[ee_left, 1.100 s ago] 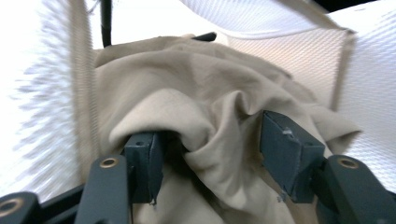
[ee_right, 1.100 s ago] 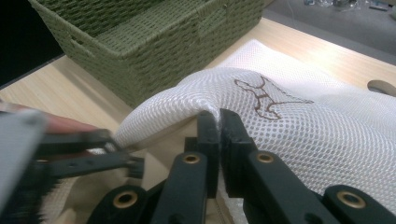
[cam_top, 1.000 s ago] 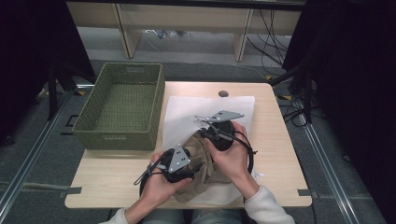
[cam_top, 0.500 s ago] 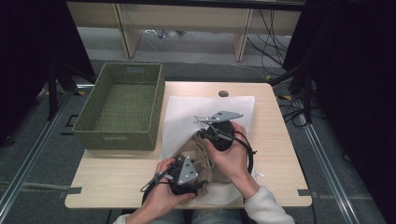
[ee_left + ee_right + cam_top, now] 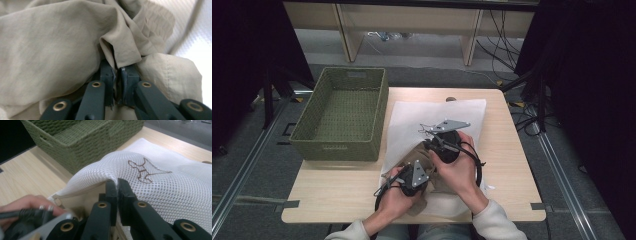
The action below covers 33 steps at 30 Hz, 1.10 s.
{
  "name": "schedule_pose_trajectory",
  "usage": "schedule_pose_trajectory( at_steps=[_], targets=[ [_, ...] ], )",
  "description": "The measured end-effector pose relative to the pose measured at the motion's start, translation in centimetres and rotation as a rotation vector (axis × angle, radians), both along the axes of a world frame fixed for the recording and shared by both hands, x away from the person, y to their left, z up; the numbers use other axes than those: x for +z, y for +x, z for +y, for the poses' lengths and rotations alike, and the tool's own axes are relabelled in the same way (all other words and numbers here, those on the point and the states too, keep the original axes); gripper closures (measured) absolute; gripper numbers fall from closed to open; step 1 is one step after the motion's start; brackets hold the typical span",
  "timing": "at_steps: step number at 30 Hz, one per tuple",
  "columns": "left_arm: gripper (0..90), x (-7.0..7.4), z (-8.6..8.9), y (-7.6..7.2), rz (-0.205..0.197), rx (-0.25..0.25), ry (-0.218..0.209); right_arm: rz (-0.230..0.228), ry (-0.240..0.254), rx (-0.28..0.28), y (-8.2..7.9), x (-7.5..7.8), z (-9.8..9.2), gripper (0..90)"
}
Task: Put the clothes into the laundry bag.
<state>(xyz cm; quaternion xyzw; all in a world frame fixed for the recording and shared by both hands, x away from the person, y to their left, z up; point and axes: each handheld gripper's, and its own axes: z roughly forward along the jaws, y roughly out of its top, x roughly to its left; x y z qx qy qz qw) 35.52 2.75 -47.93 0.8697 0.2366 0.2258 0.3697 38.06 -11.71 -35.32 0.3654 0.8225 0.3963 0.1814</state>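
left tool (image 5: pixel 115 75): jaws have just been closing and now pinch a fold of the beige garment (image 5: pixel 57 50), the cloth caught between the pads. right tool (image 5: pixel 117 185): jaws together, clamped on the upper rim of the white mesh laundry bag (image 5: pixel 160 185), lifting that edge so the mouth gapes toward the person.

position of the work: in the high view the beige garment (image 5: pixel 422 156) lies crumpled at the near end of the white mesh laundry bag (image 5: pixel 412 120), which is spread flat on the desk (image 5: pixel 512 165) just right of the green woven basket (image 5: pixel 343 115). the garment appears partly inside the bag's mouth, partly outside; how much is in cannot be told. left tool (image 5: pixel 412 180) sits nearest the person, right tool (image 5: pixel 443 146) just beyond it, both over the cloth.

step in hand, judged: feeding the garment into the bag. to do it well, keep the right tool's grip high and steady so the opening stays wide, and drive the left tool's pinched fold deep past the rim before letting go; a shallow push would likely let the cloth spill back out. take loose trailing cloth in further bites rather than dragging the bag along the desk.

containers: the green woven basket (image 5: pixel 82 142) shows a bare woven floor, nothing in it. the mesh bag holds only what part of the garment has entered.
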Motion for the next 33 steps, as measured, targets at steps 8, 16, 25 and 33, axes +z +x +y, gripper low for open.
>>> schedule_pose_trajectory(
  at_steps=[8,16,25,33],
  targets=[
    [83.2,3.8,0.6,0.8,-0.131,0.084,-0.167,-0.029,0.048,0.018,-0.8,0.9,0.4,88.4],
    [72.3,0.3,-1.1,1.9,-0.092,0.029,-0.157,-0.017,0.057,-0.02,-0.3,0.6,-0.2,88.4],
    [43.6,-0.4,-1.3,2.1,0.008,-0.071,-0.108,0.006,0.052,-0.034,0.2,0.1,-0.4,88.3],
    [31.7,1.8,0.9,-1.3,0.007,-0.129,-0.109,0.007,0.046,-0.032,0.3,0.2,-0.6,88.3]
  ],
)
